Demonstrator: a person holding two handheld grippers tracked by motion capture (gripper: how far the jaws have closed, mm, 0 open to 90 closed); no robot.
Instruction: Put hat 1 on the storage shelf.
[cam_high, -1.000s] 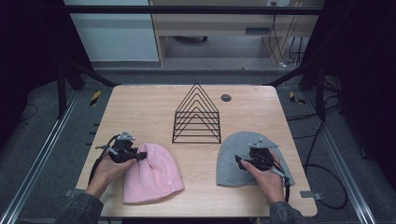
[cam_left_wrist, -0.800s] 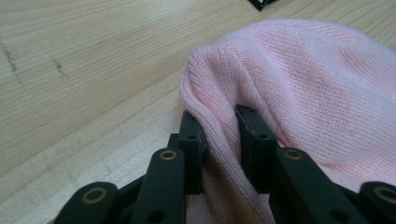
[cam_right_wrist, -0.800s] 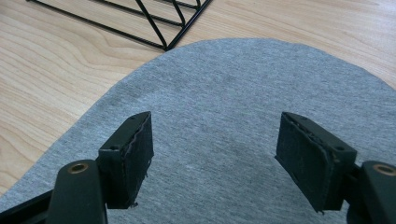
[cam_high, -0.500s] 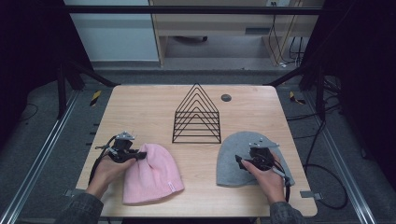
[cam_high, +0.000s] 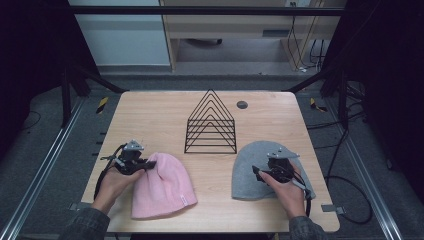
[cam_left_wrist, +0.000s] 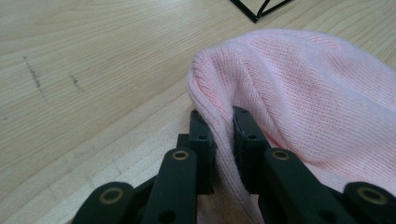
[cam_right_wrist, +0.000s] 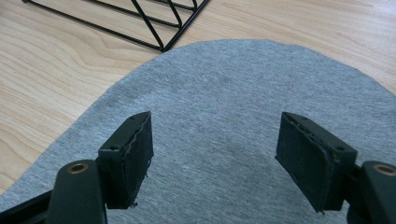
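Since the earlier frames little has shifted: both hands sit where they were, but the left gripper (cam_high: 145, 164) has just been closing its jaws, w/ a fold of the pink beanie (cam_high: 165, 187) between them. High view: wooden table (cam_high: 150, 115), pink beanie lying flat at front left, crown pointing away from the person, cuff toward the front edge; left gripper at the hat's upper-left edge, touching it. Grey beanie (cam_high: 247, 170) lies front right, well apart from the pink one; right gripper (cam_high: 259, 172) is over its middle, hand behind it. Black wire rack (cam_high: 211, 122) stands btwn and behind the two hats, near the grey one's top edge; small dark round disc (cam_high: 242, 104) on the table behind the rack. Left gripper view: left gripper (cam_left_wrist: 223, 140) jaws nearly together, pinching a raised ridge of pink knit at the hat's rim; bare wood to the left, a rack corner (cam_left_wrist: 259, 8) at top. Right gripper view: right gripper (cam_right_wrist: 215, 156) jaws spread wide, grey fabric (cam_right_wrist: 224, 93) flat beneath and btwn them, not gripped; can't tell if the pads touch the cloth. Rack's base wires (cam_right_wrist: 140, 21) at top left, just beside the hat's curved edge.
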